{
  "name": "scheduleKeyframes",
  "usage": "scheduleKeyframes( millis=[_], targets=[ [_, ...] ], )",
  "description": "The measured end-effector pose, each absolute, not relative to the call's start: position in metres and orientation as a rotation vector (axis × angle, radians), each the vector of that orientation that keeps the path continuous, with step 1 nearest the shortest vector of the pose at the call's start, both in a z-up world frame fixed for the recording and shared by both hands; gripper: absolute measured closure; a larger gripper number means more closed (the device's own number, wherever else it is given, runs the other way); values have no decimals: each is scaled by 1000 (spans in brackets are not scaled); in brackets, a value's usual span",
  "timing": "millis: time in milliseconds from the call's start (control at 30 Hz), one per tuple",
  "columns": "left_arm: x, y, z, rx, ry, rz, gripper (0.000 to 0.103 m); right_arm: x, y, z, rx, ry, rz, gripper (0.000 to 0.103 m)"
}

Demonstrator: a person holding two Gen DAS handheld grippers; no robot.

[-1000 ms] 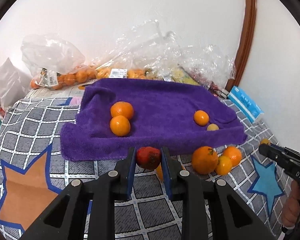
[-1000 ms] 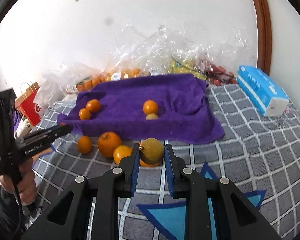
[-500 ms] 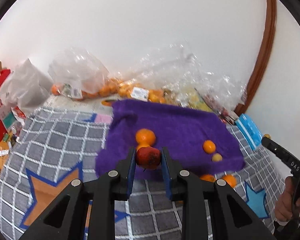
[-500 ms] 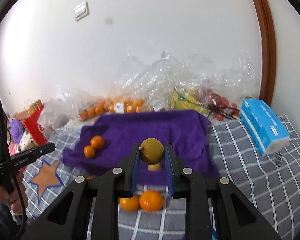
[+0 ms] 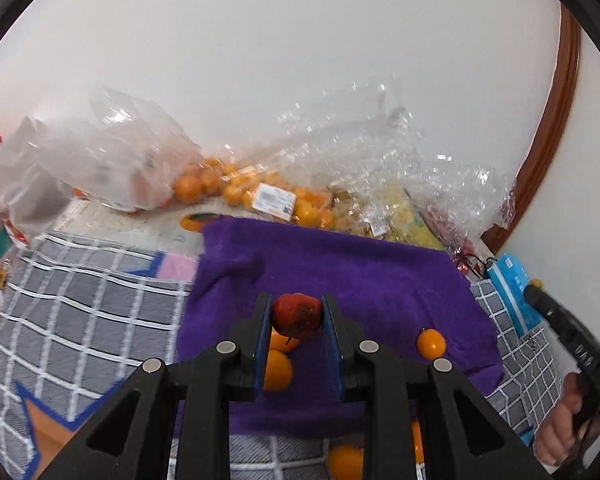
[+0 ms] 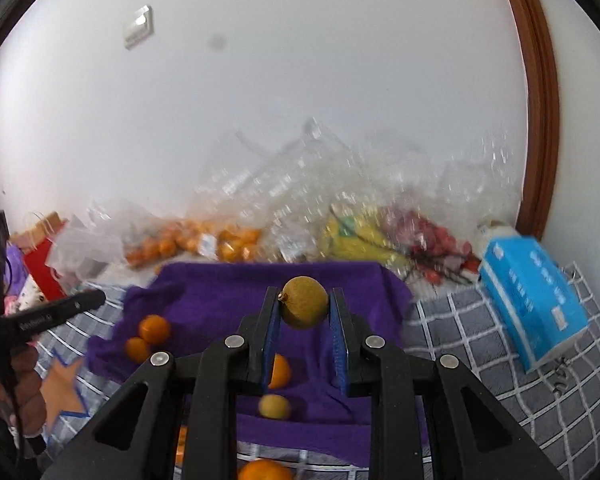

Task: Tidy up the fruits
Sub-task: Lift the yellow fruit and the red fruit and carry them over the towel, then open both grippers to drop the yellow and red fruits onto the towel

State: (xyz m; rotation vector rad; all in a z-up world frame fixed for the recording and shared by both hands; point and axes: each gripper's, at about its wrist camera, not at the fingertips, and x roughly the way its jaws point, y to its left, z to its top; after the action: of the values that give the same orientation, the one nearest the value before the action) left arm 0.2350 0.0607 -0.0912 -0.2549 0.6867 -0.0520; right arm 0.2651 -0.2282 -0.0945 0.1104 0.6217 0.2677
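Note:
My left gripper (image 5: 297,312) is shut on a red fruit (image 5: 297,317) and holds it above the purple towel (image 5: 360,276). Two oranges (image 5: 277,370) lie on the towel under it, and a small orange (image 5: 431,343) lies to the right. My right gripper (image 6: 304,304) is shut on a yellow-brown round fruit (image 6: 304,307) above the same towel (image 6: 220,292). Below it lie an orange (image 6: 280,371) and a small yellow fruit (image 6: 275,406). Two oranges (image 6: 148,336) lie at the towel's left.
Clear plastic bags of oranges (image 5: 236,192), yellow fruit (image 6: 356,236) and red fruit (image 6: 436,248) line the wall behind the towel. A blue tissue pack (image 6: 536,300) lies right. Loose oranges (image 5: 346,460) lie on the checked cloth (image 5: 92,300) in front. A red paper bag (image 6: 40,252) stands far left.
Both grippers have lifted and moved forward over the towel with their fruits still held. The loose oranges on the cloth have dropped to the bottom of both views.

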Motion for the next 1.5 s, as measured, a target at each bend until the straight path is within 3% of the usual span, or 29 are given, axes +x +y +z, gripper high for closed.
scheduleKeyframes(
  millis=[467, 1167, 1233, 1400, 1500],
  targets=[
    [246, 45, -131, -278, 758, -136, 80, 288, -226, -152, 83, 815, 256, 79],
    [254, 32, -147, -233, 813, -144, 79, 297, -217, -174, 46, 913, 267, 79],
    [255, 32, -149, -235, 821, -143, 79, 296, -217, -172, 43, 908, 268, 77],
    [256, 31, -151, -230, 829, -140, 79, 283, -218, -153, 39, 814, 274, 58],
    [256, 29, -151, -217, 834, -139, 78, 275, -217, -142, 29, 760, 277, 55]
  ],
)
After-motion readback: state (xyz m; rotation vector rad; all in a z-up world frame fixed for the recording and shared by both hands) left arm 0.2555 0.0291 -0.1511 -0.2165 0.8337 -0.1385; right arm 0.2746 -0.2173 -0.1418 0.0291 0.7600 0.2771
